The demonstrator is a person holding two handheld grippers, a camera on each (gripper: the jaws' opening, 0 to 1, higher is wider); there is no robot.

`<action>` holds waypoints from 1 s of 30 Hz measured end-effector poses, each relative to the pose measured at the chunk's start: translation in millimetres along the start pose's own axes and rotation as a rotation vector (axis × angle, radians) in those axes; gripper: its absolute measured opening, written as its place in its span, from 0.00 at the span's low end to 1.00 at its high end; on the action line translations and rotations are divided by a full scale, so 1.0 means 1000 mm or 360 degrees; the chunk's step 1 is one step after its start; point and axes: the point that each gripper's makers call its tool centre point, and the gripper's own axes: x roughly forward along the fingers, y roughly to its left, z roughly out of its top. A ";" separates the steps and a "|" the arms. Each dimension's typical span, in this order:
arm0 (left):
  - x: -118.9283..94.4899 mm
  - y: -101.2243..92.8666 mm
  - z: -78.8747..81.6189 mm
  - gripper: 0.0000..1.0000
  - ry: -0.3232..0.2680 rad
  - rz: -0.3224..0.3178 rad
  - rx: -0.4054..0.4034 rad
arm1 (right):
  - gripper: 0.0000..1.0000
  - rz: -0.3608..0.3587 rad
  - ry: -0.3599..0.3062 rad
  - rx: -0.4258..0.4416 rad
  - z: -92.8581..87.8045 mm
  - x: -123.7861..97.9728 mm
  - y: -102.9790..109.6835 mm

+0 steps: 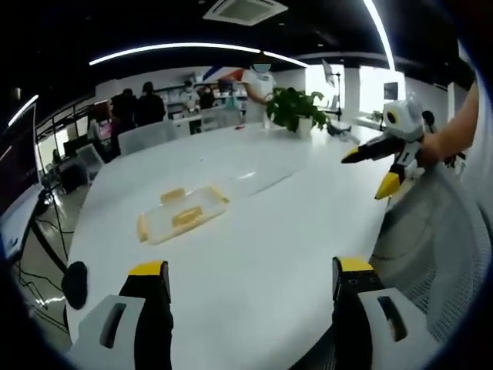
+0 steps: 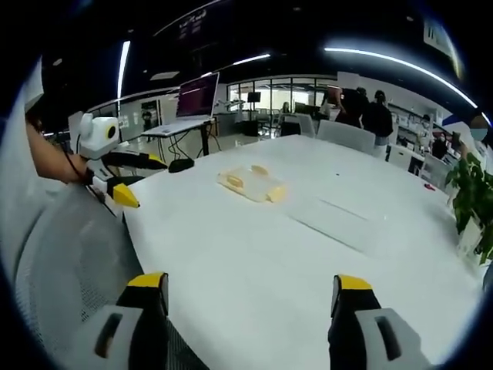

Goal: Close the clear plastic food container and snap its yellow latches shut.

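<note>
A: Our left gripper [image 1: 250, 281] and right gripper [image 2: 250, 293] both hang wide open, empty, and the container [image 1: 182, 213] sits mid-table [image 1: 254, 231], well ahead.

B: Then we approach level, one gripper at each end.

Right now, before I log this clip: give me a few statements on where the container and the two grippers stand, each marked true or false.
1. The clear food container lies on the white table. True.
2. The left gripper is clamped on a yellow latch. False: its jaws stand apart over bare table, well short of the container.
3. The right gripper is open and holds nothing. True.
4. A potted plant stands on the table beyond the container in the left gripper view. True.
5. The container sits on a chair. False: it is on the table.
</note>
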 end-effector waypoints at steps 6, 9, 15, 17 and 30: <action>0.001 -0.002 0.001 0.85 0.0012 -0.0035 0.0001 | 0.87 -0.0006 -0.0011 -0.0008 0.003 -0.001 -0.002; 0.002 -0.002 0.001 0.85 0.0019 -0.0051 0.0026 | 0.87 -0.0017 -0.0015 -0.0013 0.004 -0.002 -0.003; 0.004 0.000 0.006 0.84 0.0004 -0.0064 0.0040 | 0.86 -0.0025 -0.0017 -0.0029 0.007 -0.002 -0.004; 0.005 -0.002 0.008 0.84 0.0004 -0.0080 0.0080 | 0.86 -0.0021 -0.0014 -0.0031 0.008 -0.001 -0.004; 0.012 0.006 0.010 0.83 0.0012 -0.0112 0.0105 | 0.84 0.0004 0.0005 -0.0064 0.016 0.008 -0.007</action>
